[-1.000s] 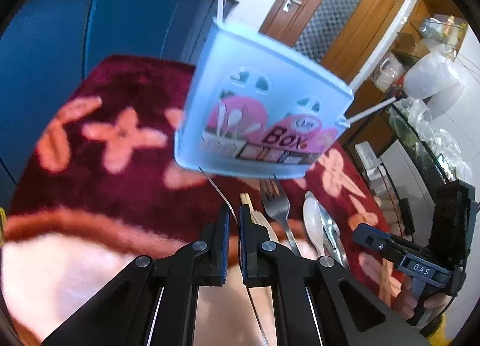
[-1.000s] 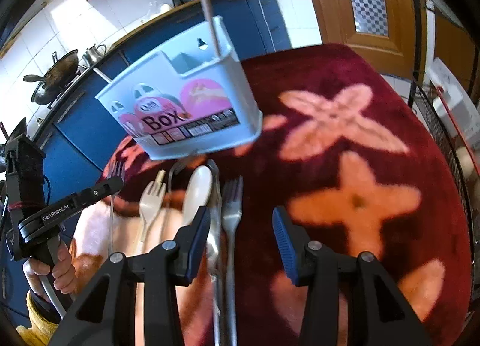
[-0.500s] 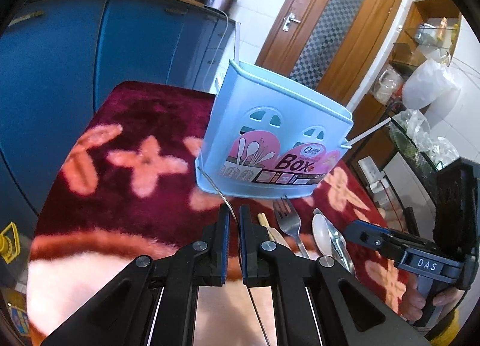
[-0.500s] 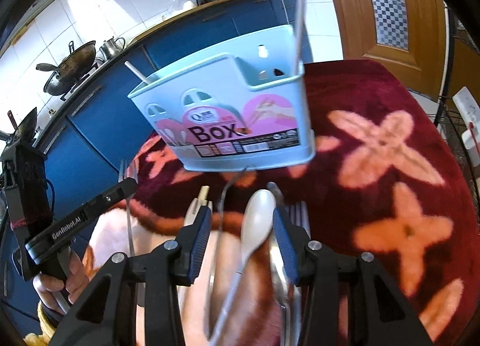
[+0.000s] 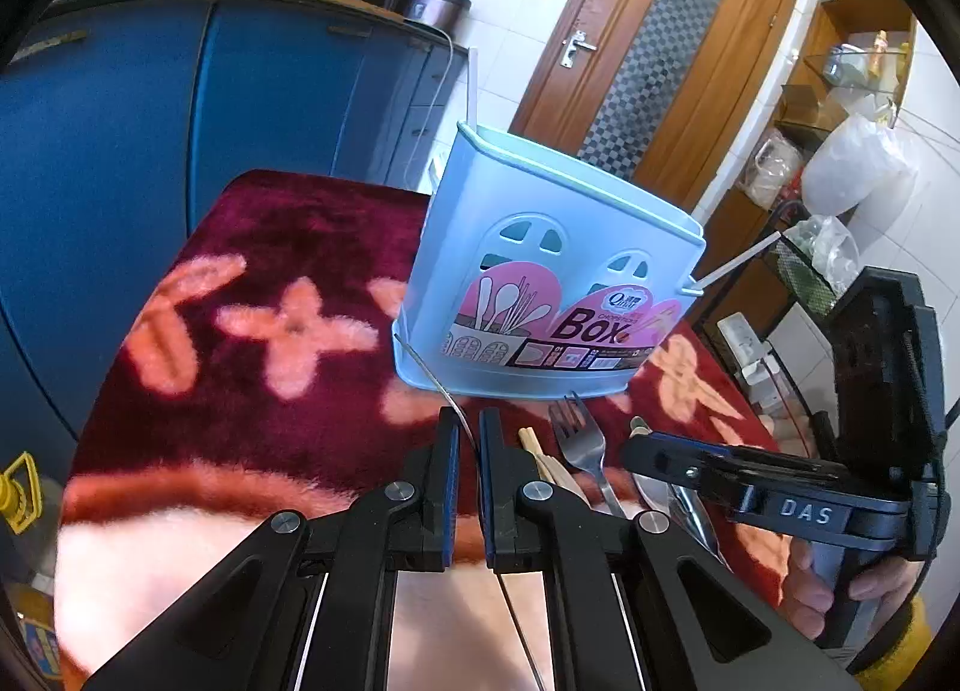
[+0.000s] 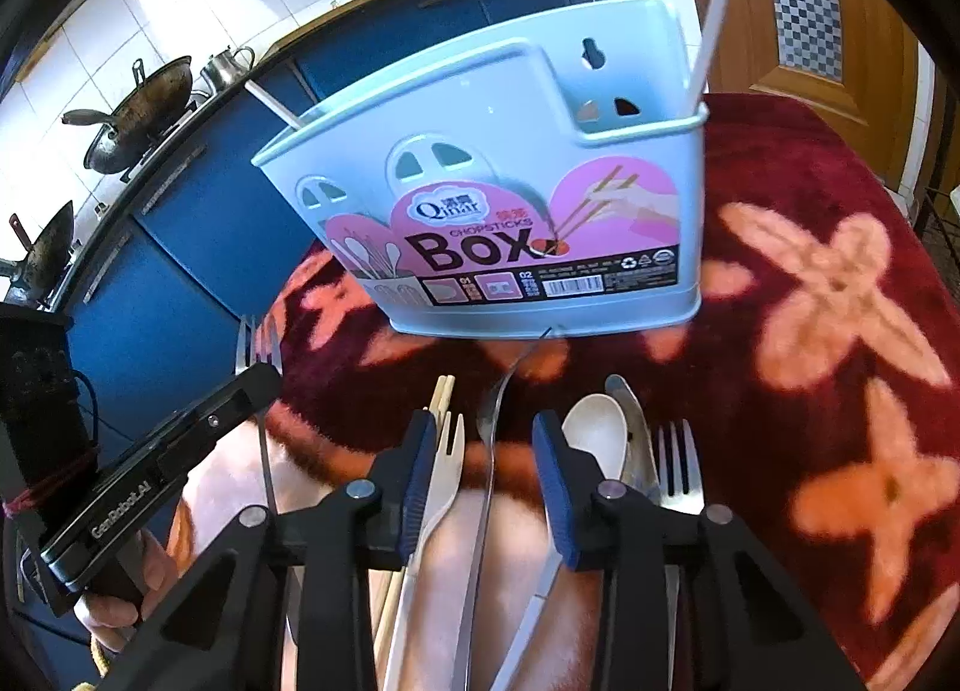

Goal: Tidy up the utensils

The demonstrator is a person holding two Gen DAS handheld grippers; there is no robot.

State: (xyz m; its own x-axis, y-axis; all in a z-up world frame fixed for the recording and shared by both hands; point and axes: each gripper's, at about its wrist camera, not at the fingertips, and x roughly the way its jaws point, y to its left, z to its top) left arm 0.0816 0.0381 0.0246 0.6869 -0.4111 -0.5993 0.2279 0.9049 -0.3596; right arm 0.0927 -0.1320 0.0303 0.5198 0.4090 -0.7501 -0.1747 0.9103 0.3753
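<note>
In the right wrist view, a wok (image 6: pixel 138 109) sits on the stove at 10 o'clock, above blue cabinets (image 6: pixel 198 235). Below it, at 9 o'clock, a hand carries the left gripper (image 5: pixel 468 433). Its claw is pinched almost fully together on the handle of a steel fork (image 6: pixel 259 340), whose tines point up.

The utensil box (image 6: pixel 510 199), pale blue with a pink label, stands upright at 12 o'clock on a dark red plush cloth (image 6: pixel 840 283) patterned with pink flowers. One white stick (image 6: pixel 273 103) leans out of its left end and another (image 6: pixel 714 1) rises from the small compartment at its right end.

The loose utensils lie in a row on the cloth just in front of the box, from 7 to 5 o'clock. From the left come wooden chopsticks (image 6: pixel 443 391), a pale plastic fork (image 6: pixel 447 451), a metal spoon (image 6: pixel 493 421), a white spoon (image 6: pixel 594 433), a second metal spoon (image 6: pixel 630 421) and a second steel fork (image 6: pixel 678 463).

The right gripper (image 6: pixel 480 427) hangs over this row at 6 o'clock. Its claw is at middling width and closing. The metal spoon lies between the pads, which do not press on it, and the plastic fork lies just beside the left pad.
</note>
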